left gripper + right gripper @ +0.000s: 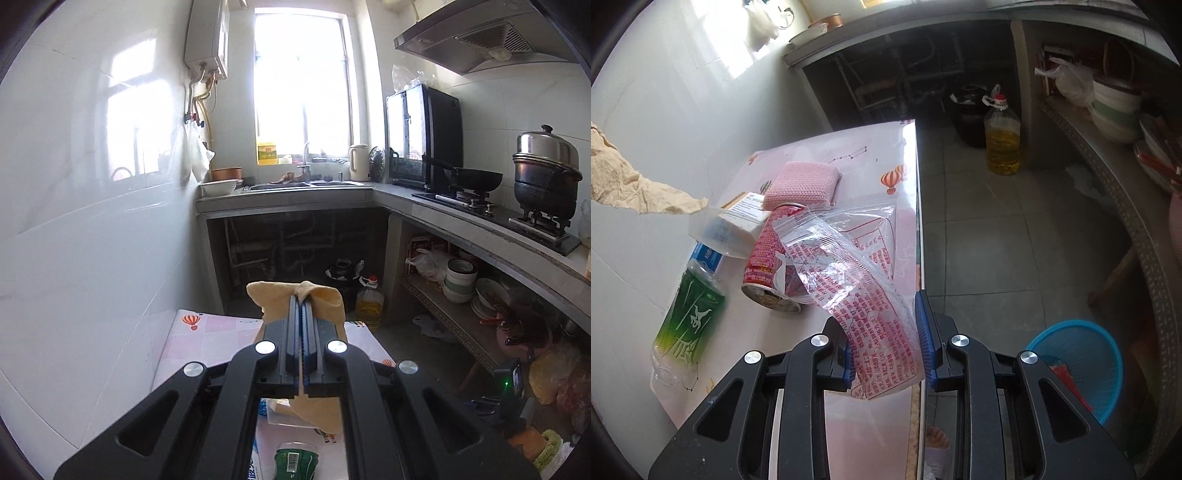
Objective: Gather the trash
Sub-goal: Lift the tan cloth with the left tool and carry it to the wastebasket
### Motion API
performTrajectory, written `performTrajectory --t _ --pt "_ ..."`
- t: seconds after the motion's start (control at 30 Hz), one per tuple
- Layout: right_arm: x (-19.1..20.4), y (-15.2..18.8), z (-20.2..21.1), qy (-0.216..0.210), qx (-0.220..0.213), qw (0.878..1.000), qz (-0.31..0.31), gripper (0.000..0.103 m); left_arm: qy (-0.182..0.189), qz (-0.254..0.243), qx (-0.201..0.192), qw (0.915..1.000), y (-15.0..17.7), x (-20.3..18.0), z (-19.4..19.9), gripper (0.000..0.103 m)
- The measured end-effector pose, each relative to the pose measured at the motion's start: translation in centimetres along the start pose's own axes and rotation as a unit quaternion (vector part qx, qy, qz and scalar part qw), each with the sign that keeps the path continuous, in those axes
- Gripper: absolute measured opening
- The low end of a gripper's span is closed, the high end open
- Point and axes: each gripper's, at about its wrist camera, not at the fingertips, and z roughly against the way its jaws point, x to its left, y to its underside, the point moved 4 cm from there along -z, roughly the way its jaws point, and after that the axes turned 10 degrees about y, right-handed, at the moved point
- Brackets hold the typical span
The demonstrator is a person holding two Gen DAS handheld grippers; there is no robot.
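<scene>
Left wrist view: the left gripper [303,295] has its jaws pressed together on a crumpled tan paper napkin [277,295], which bulges out past the fingertips and hangs down below the fingers. The gripper is held up above a table [207,332] covered in a pink cloth with hot-air balloons. At the bottom edge, under the gripper, lies a green plastic bottle [295,461]. Beyond the table are a concrete counter with a sink [295,186], a bright window [301,85], a gas stove [491,214] with a wok [476,179] and a steamer pot [546,166], and a jug of cooking oil [369,299] on the floor.

Right wrist view: the right gripper [886,332] has a clear plastic bag with red print [864,295] between its blue-padded fingers [923,325]; the jaws stand partly apart with the bag's lower part between them, and I cannot tell whether the pads press on it. The bag's upper end drapes over a red can [764,254] lying on its side on the table [868,151]. Just beyond the can sits a pink sponge [801,182], and beside it a small box [746,206] and a clear plastic container [716,236]. The green bottle [690,314] lies near the wall on the left. The tan napkin [635,188] reaches in from the left edge, above the table. On the floor at the right stands a blue mesh basket [1082,350]; the oil jug [1003,140] is farther back.
</scene>
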Motion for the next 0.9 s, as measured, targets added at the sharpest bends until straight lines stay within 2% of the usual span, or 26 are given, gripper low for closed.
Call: performTrajectory --t 0.33,0.5,0.67,0.9 --pt "-2.0 2.0 5.7 0.007 -0.037 0.999 -0.030 0.026 0.061 -0.020 -0.012 0.9978 -0.1 -6.3 2.3 0.001" --pt "-4.1 4.6 8.0 0.026 -0.041 0.997 -0.063 0.026 0.117 -0.022 -0.008 0.9929 0.9 -9.9 1.8 0.001" --pt "-7.4 7.9 9.7 0.050 -0.031 0.993 -0.105 0.026 0.188 -0.025 0.009 0.9818 1.9 -15.1 -0.3 0.001" --pt "-13.2 12.6 10.8 0.089 -0.012 0.982 -0.169 0.026 0.260 -0.054 0.057 0.9624 3.8 -24.1 -4.4 0.001"
